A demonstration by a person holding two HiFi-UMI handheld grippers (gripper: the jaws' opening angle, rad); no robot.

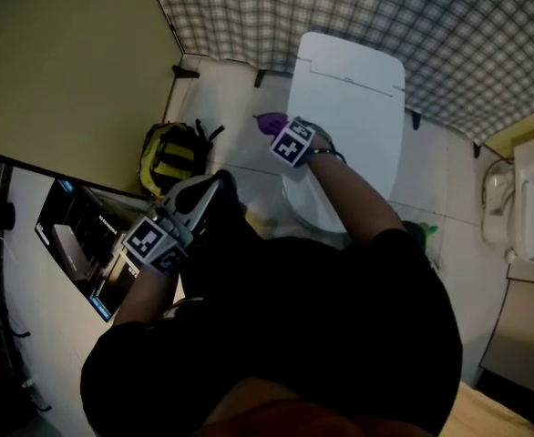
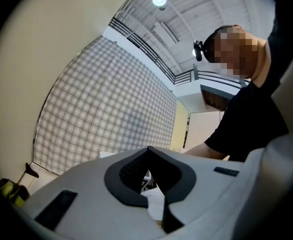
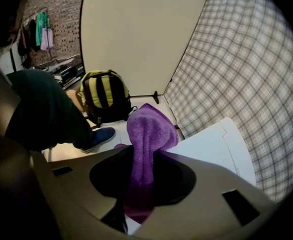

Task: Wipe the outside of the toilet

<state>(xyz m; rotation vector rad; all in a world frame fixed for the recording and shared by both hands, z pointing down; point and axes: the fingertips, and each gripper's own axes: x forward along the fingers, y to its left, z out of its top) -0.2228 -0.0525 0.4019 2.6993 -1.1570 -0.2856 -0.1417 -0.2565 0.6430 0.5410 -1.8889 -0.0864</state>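
The white toilet (image 1: 349, 107) stands with its lid down in the middle of the head view. My right gripper (image 1: 281, 131) is at the toilet's left side, shut on a purple cloth (image 1: 267, 119). In the right gripper view the cloth (image 3: 149, 129) sticks up from between the jaws of the right gripper (image 3: 144, 151), with the lid (image 3: 211, 144) just to its right. My left gripper (image 1: 214, 185) hangs lower left, away from the toilet. In the left gripper view the left gripper (image 2: 148, 151) points up at the checked wall, its tips together with nothing between them.
A yellow and black backpack (image 1: 171, 157) sits on the floor left of the toilet, against the beige wall. A checked wall (image 1: 340, 7) runs behind the toilet. A white wall unit (image 1: 531, 208) hangs at the right. A green item (image 1: 422, 235) lies by the toilet's right side.
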